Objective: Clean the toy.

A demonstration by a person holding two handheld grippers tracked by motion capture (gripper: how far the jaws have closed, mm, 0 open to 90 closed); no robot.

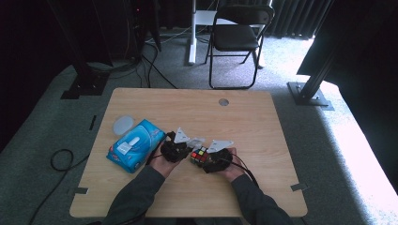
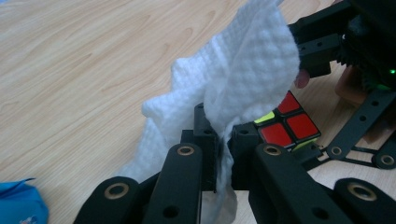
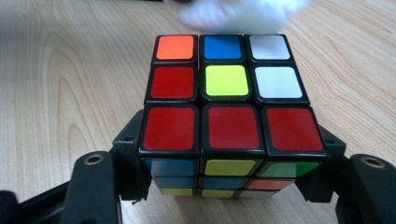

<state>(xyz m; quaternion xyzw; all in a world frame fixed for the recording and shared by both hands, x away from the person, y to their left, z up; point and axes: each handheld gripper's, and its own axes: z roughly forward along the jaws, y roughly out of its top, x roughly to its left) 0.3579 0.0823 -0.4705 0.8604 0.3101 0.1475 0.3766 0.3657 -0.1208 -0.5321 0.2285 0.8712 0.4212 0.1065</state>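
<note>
I hold the left gripper (image 2: 223,140) with its fingers clenched on a white, dimpled paper tissue (image 2: 243,74); the tissue is pinched between the two black fingertips and billows upward and to both sides of them. In the high view the left gripper (image 1: 180,146) sits near the front centre of the light wooden table (image 1: 244,117), with the tissue (image 1: 196,140) reaching toward the cube.

I hold the right gripper (image 3: 229,172) with its fingers grasping a multicoloured plastic puzzle cube (image 3: 226,112), one finger pressed against each side of the cube's lower layer. The cube's top face shows a full row of red stickers nearest the camera, then red, yellow and white, then orange, blue and white. In the high view the cube (image 1: 199,155) lies between the two grippers, just beside the right gripper (image 1: 212,157). In the left gripper view the tissue hangs directly over the cube (image 2: 287,123); I cannot tell whether they touch.

A blue soft-pack tissue packet (image 1: 135,144) lies on the table to the left of the left gripper, with a round translucent lid (image 1: 123,124) just behind it.
</note>
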